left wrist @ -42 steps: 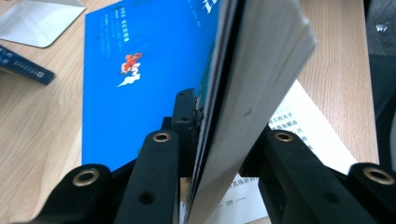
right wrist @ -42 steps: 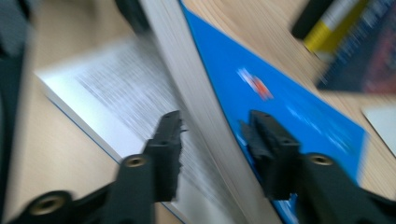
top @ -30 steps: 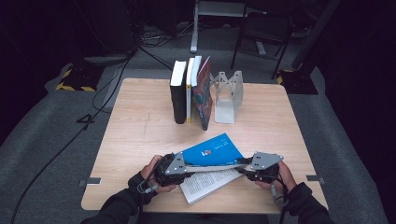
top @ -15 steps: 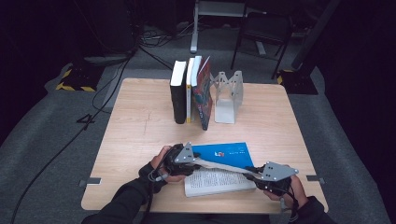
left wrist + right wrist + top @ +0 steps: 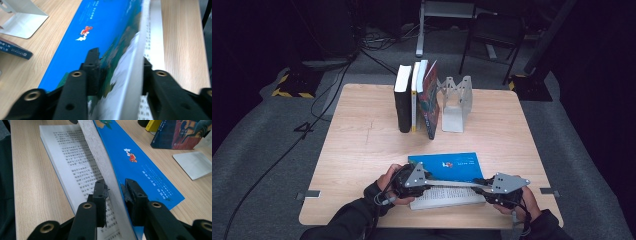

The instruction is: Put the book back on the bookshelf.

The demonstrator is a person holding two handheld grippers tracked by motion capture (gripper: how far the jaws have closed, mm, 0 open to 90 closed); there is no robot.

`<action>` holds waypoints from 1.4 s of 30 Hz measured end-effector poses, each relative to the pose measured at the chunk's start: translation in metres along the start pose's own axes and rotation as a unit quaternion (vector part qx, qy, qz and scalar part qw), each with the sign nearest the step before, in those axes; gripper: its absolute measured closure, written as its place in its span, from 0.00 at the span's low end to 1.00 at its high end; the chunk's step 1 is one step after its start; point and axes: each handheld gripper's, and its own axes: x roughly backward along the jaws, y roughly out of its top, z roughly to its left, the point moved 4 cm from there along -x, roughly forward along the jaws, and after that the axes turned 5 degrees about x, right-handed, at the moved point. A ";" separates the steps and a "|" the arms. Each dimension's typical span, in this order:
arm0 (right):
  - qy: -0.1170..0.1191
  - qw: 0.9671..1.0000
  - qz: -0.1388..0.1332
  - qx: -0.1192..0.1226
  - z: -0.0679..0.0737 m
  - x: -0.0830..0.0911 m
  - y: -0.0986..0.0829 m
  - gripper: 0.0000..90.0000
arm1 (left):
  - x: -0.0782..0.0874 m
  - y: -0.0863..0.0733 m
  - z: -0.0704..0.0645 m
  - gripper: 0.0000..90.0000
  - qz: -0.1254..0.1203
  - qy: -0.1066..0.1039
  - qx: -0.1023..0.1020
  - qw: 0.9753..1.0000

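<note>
Near edge taken up, mid table open.

I've got the open book [image 5: 447, 182] lying across the near edge betw my left gripper [image 5: 428, 181] and right gripper [image 5: 478, 184], so no low pass there. Bare table [image 5: 362, 145] to the left & a strip past the book are free. Further back, the standing books [image 5: 417, 97] & metal bookend [image 5: 454, 102] block the center; the sides by them are open.
</note>
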 end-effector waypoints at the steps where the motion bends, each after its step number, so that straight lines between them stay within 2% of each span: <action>1: 0.005 1.000 0.000 -0.001 0.000 -0.001 0.000 0.76 | -0.001 -0.002 0.001 0.76 0.005 -0.009 -0.001 1.000; 3: 0.025 1.000 -0.007 -0.004 -0.002 -0.001 -0.003 0.72 | -0.003 -0.006 0.002 0.78 0.009 -0.022 0.001 1.000; 5: 0.028 0.999 -0.023 -0.018 -0.006 0.002 -0.008 0.67 | -0.003 -0.008 0.005 0.79 0.004 -0.031 0.005 0.999; 7: 0.019 0.999 -0.021 -0.019 -0.012 0.003 -0.015 0.65 | -0.001 -0.009 0.008 0.80 0.002 -0.036 0.004 0.999; 8: 0.021 0.999 -0.024 -0.031 -0.017 0.003 -0.020 0.63 | 0.001 -0.009 0.011 0.80 0.000 -0.037 0.004 0.999; 9: 0.025 0.998 -0.029 -0.044 -0.021 0.002 -0.023 0.64 | 0.002 -0.010 0.014 0.80 -0.001 -0.040 0.007 0.999; 10: 0.025 0.998 -0.032 -0.048 -0.023 0.001 -0.023 0.67 | 0.003 -0.013 0.021 0.80 -0.005 -0.047 0.013 0.999; 11: 0.025 0.998 -0.032 -0.048 -0.023 0.001 -0.023 0.67 | 0.003 -0.013 0.021 0.80 -0.005 -0.047 0.013 0.999; 12: 0.027 0.998 -0.041 -0.038 -0.023 -0.002 -0.020 0.71 | 0.004 -0.015 0.026 0.80 -0.005 -0.048 0.019 0.999; 14: 0.025 0.999 -0.036 -0.015 -0.020 -0.008 -0.014 0.76 | 0.007 -0.020 0.036 0.77 -0.001 -0.048 0.033 0.998; 16: 0.023 0.999 -0.033 -0.009 -0.016 -0.013 -0.008 0.78 | 0.010 -0.024 0.041 0.70 0.009 -0.039 0.044 0.998; 18: 0.018 0.999 -0.029 0.002 -0.012 -0.016 -0.003 0.79 | 0.014 -0.025 0.039 0.63 0.020 -0.021 0.042 0.999; 20: 0.013 1.000 -0.024 0.005 -0.010 -0.016 0.001 0.79 | 0.022 -0.022 0.034 0.55 0.006 -0.022 0.043 0.999; 22: 0.007 1.000 -0.023 0.002 -0.010 -0.015 0.005 0.79 | 0.030 -0.018 0.028 0.54 -0.001 -0.025 0.033 0.999; 26: 0.003 1.000 -0.024 -0.004 -0.009 -0.013 0.013 0.80 | 0.029 -0.013 0.018 0.49 0.020 0.011 0.036 0.999; 27: 0.003 1.000 -0.023 -0.001 -0.007 -0.013 0.016 0.80 | 0.028 -0.014 0.017 0.53 0.028 0.027 0.033 0.999; 28: 0.004 1.000 -0.020 0.003 -0.006 -0.013 0.018 0.80 | 0.028 -0.015 0.018 0.63 0.034 0.039 0.028 0.998; 29: 0.005 1.000 -0.018 0.010 -0.005 -0.014 0.020 0.81 | 0.028 -0.017 0.020 0.71 0.034 0.036 0.031 0.998; 31: 0.007 1.000 -0.023 0.010 -0.004 -0.015 0.024 0.81 | 0.029 -0.021 0.024 0.73 0.026 0.023 0.039 0.999; 33: 0.008 0.999 -0.029 0.012 -0.005 -0.014 0.028 0.80 | 0.030 -0.024 0.028 0.76 0.026 0.009 0.033 0.999; 35: 0.014 0.999 -0.045 0.008 -0.008 -0.015 0.031 0.78 | 0.030 -0.028 0.033 0.78 0.022 -0.005 0.037 0.999; 37: 0.017 0.998 -0.056 0.023 -0.010 -0.018 0.031 0.75 | 0.028 -0.030 0.035 0.78 0.025 -0.007 0.038 0.999; 38: 0.024 0.998 -0.059 0.027 -0.012 -0.021 0.029 0.72 | 0.028 -0.032 0.036 0.78 0.030 -0.007 0.035 0.999; 39: 0.039 0.997 -0.060 0.016 -0.016 -0.024 0.026 0.65 | 0.027 -0.032 0.037 0.78 0.028 -0.008 0.035 0.999; 40: 0.047 0.998 -0.049 0.011 -0.018 -0.028 0.023 0.61 | 0.027 -0.033 0.038 0.78 0.027 -0.012 0.035 0.999; 42: 0.035 0.999 -0.016 0.018 -0.021 -0.034 0.012 0.60 | 0.027 -0.034 0.040 0.78 0.026 -0.011 0.037 0.999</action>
